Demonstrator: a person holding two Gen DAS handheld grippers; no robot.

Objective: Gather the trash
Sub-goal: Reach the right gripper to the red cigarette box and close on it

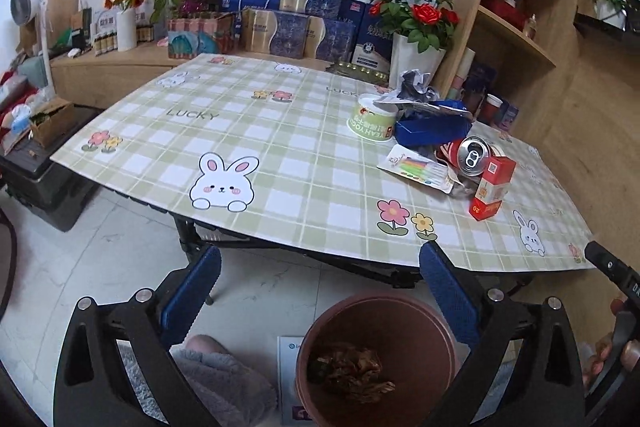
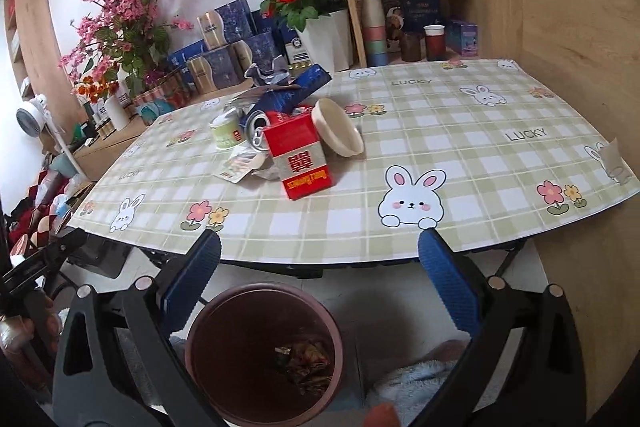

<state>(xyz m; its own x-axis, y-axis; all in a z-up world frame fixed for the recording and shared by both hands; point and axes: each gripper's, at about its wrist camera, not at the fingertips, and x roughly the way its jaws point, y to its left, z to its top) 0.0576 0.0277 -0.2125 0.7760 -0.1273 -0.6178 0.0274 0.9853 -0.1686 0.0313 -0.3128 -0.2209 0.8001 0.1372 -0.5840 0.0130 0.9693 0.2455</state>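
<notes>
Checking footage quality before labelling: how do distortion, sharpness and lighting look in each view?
Left wrist view: strong fisheye bend in the table edge, dark corners, soft even daylight, pile sharp. Right wrist view: same curvature, red carton crisp, bin interior dim.

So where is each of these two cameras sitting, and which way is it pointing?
Left wrist: on the left gripper, angled down over the brown round plastic bin toward the green checked table; blue fingers open, empty.
Right wrist: on the right gripper, same downward slant; open blue fingers, a fluffy sleeve.
Shared: bin, table, red cardboard box, silver drink can.
</notes>
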